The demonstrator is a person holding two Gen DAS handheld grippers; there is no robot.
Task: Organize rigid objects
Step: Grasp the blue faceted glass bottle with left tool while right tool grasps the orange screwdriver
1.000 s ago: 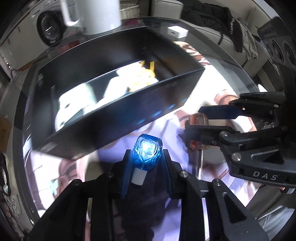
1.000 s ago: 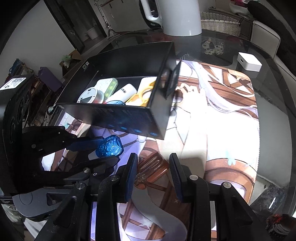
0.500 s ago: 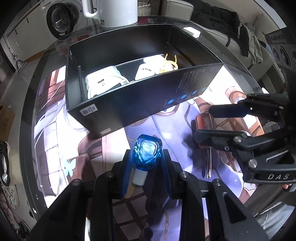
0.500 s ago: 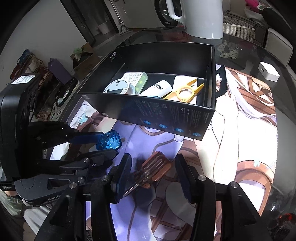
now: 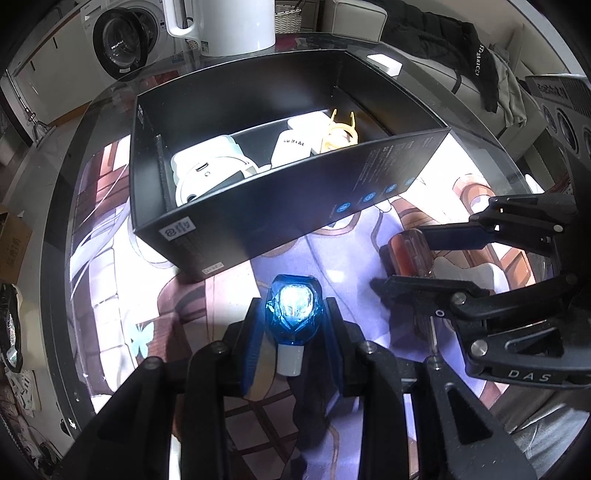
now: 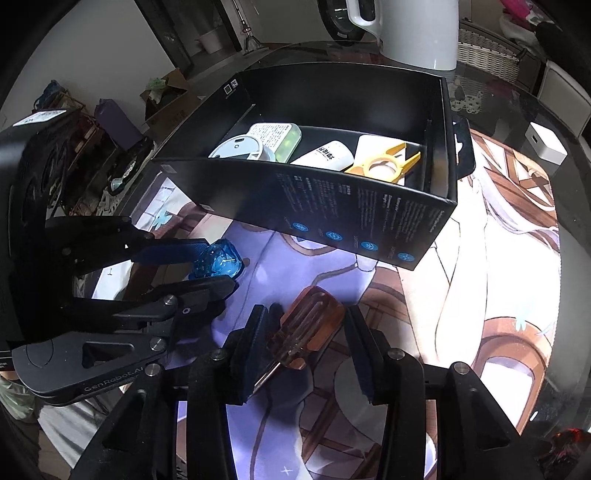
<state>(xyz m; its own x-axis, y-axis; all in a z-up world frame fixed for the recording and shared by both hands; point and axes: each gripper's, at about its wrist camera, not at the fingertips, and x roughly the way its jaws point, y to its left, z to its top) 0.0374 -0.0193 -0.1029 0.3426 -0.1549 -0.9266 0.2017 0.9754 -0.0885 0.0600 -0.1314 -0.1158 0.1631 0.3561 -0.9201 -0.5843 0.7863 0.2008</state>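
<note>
glass table with a printed mat: right gripper, opened a moment ago, closes around the amber screwdriver beside the black box; left gripper clamps a blue gem-topped piece

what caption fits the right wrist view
Right gripper closing around an amber-handled screwdriver before a black box.

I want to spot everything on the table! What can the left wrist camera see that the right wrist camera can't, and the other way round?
Only the left wrist view shows the washing machine and the dark jacket.

Only the right wrist view shows the green-and-white case in the black box and the purple bag.

Both show the box, the yellow tool, the white kettle, the left gripper shut on the blue gem-shaped piece, and the right gripper closing around the orange-handled screwdriver.
</note>
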